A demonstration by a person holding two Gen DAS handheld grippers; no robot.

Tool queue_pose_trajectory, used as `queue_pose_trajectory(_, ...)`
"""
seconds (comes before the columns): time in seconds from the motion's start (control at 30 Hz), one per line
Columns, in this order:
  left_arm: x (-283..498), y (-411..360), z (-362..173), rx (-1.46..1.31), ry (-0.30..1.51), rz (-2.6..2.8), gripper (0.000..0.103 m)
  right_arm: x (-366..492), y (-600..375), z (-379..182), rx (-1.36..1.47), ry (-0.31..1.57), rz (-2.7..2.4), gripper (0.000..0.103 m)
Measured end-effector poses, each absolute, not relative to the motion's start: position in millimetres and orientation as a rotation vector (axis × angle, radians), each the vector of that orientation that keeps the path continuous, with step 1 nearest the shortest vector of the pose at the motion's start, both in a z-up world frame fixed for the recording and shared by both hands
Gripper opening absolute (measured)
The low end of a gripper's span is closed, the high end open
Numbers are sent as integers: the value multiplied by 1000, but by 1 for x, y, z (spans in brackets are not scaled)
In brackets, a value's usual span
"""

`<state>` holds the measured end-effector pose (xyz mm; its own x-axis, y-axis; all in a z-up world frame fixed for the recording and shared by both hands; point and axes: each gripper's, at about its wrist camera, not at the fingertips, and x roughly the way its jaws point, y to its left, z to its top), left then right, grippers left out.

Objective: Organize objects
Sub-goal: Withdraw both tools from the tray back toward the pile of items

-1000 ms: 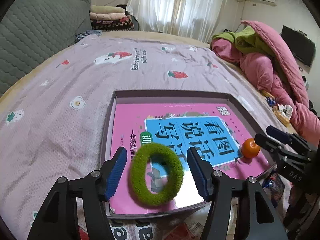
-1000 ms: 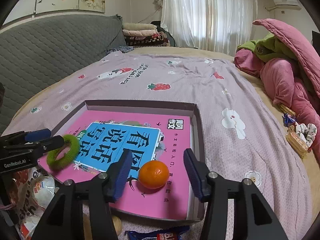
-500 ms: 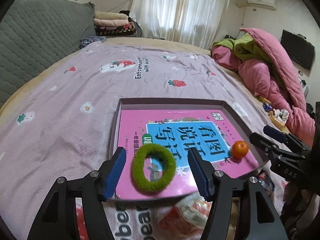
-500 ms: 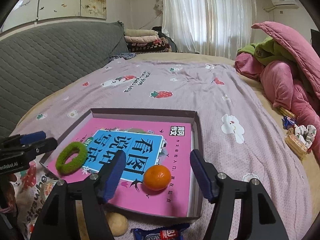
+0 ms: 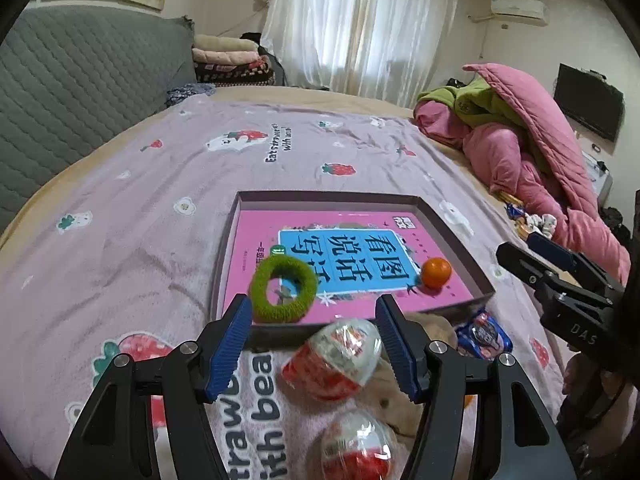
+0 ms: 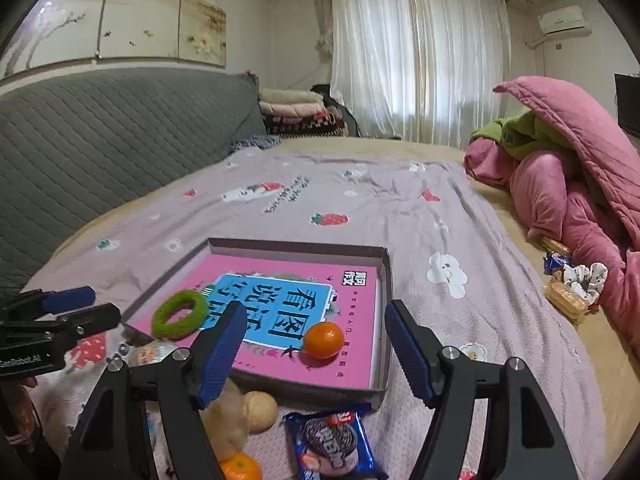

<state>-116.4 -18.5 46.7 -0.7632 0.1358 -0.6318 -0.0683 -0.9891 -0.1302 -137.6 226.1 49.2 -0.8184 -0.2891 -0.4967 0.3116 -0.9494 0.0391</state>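
With the green hair tie and the tangerine now released onto the pink book in the tray, we pull back both empty grippers, left gripper spread, right gripper opening, towards the wrapped eggs.

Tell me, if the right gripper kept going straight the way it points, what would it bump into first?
Probably the orange lying on the pink book in the box. It sits between the opening fingers' line, untouched; depth is hard to judge.
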Motion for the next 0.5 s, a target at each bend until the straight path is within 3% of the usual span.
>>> queue_pose_trajectory(0.5,-73,-25,32,-1071,-141,2867,66,-81,229,33,747,159,-2716,71)
